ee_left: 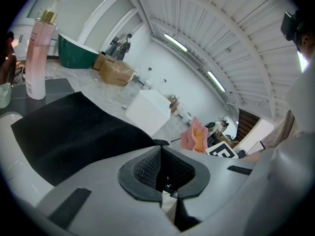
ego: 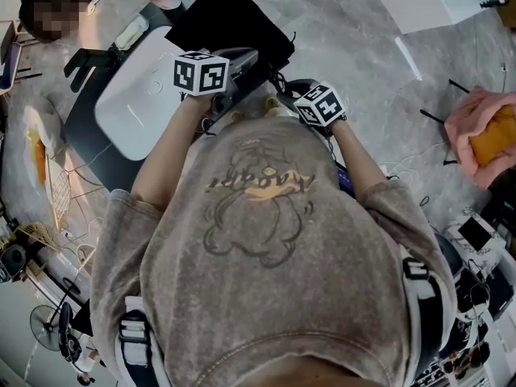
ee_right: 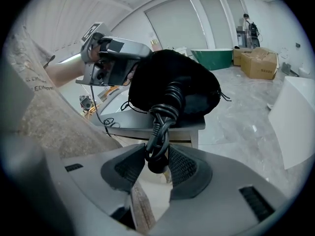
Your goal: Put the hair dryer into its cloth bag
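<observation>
- The cloth bag (ee_right: 172, 82) is black and bulging. It sits on the grey surface (ee_right: 147, 122), with its upper edge lifted.
- The hair dryer's body is not visible in any view. Judging by the bulge, it is already inside the bag. Only its coiled cord (ee_right: 165, 109) hangs out of the bag's near, lower side.
- The left tool (ee_left: 161, 161) is clenched, pads together. In the right gripper view it sits at the bag's upper-left edge, apparently pinching a fold of cloth there. Probable purpose: to hold the bag's mouth up and steady so the contents do not slide out.
- The right tool (ee_right: 157, 163) is below the bag and grasps the cord bundle. The looped cable lies between both ribbed pads and touches them. Probable purpose: to gather the loose end so it can be fed up into the bag after the body.
- Arm pose, head view: both forearms reach forward from the torso towards the bag, with elbows bent and close to the body. The left marker cube (ego: 200, 72) is nearest the bag's near edge. The right marker cube (ego: 321, 103) is lower and to the right of the bag.
- Tool attitude: both point forward and downward, the right more steeply.
- Step remaining, judged: tuck the cord inside the bag.
</observation>
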`<state>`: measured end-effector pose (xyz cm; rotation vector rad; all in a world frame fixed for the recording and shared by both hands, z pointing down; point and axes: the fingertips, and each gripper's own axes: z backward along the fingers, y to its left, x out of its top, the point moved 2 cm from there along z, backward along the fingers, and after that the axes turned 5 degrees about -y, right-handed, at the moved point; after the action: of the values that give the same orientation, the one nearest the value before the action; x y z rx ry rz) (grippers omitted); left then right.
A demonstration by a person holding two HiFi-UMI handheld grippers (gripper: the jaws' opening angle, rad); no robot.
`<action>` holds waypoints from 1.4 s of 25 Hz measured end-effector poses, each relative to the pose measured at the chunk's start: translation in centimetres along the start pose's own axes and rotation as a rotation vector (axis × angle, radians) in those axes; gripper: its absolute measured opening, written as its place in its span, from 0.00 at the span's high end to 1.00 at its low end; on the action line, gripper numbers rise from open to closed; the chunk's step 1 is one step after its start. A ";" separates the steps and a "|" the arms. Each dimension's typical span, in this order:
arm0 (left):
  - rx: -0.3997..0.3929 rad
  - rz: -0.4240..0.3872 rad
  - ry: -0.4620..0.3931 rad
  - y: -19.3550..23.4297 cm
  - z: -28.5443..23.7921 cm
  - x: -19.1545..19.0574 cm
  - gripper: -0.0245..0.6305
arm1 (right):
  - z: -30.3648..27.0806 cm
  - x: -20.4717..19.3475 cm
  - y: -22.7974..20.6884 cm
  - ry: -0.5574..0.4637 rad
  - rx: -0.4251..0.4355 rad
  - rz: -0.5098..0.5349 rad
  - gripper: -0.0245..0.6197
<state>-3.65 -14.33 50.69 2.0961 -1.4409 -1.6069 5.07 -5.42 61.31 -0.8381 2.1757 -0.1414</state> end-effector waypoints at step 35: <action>-0.062 0.019 0.020 -0.4 -0.1 0.2 0.92 | -1.3 8.1 -2.1 -0.105 -0.031 0.116 0.75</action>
<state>-3.35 -14.23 50.34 2.0529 -1.3822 -1.5973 1.44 -12.24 57.77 -0.7185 2.1259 -0.0051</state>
